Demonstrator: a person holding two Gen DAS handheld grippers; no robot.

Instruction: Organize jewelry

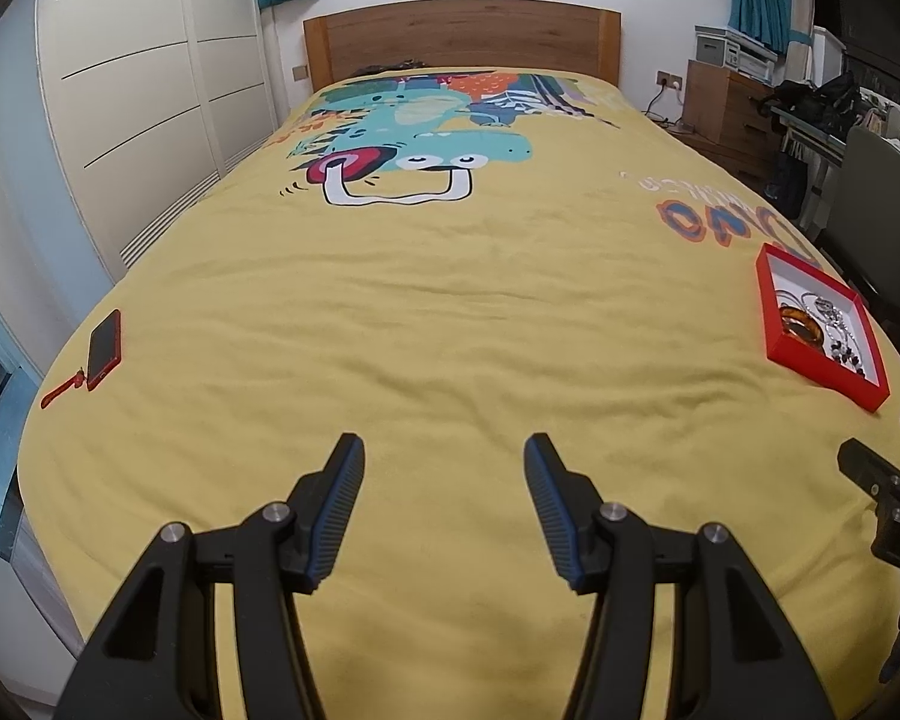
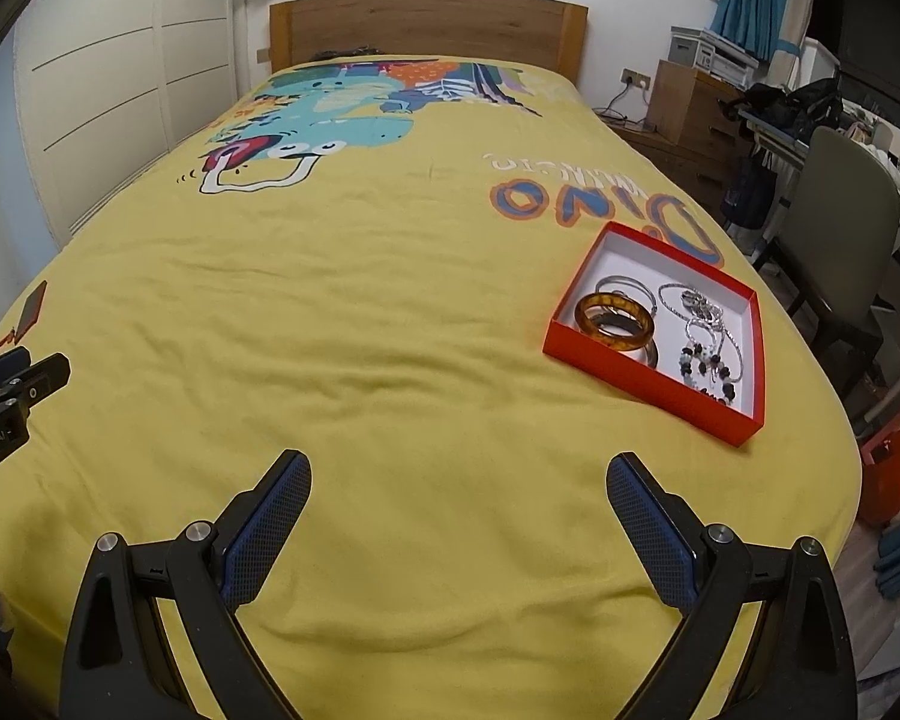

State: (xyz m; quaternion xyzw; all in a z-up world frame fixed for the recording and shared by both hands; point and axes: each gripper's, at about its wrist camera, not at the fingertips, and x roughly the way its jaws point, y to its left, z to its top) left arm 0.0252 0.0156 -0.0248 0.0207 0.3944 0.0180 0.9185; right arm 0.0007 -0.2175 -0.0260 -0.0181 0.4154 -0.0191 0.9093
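Observation:
A red box (image 2: 600, 354) with a white inside lies on the yellow bedspread at the right; it also shows in the left wrist view (image 1: 810, 360). It holds an amber bangle (image 2: 615, 315), silver bangles (image 2: 624, 285), a silver chain (image 2: 699, 306) and a beaded bracelet (image 2: 708, 369). My right gripper (image 2: 459, 468) is open and empty above the bedspread, below and left of the box. My left gripper (image 1: 444, 450) is open and empty over the middle of the bed's near end, far left of the box.
A red phone (image 1: 103, 349) with a strap lies near the bed's left edge. A wooden headboard (image 2: 429, 24) stands at the far end. A white wardrobe (image 1: 138, 96) is on the left. A chair (image 2: 840, 210), drawers and a cluttered desk stand on the right.

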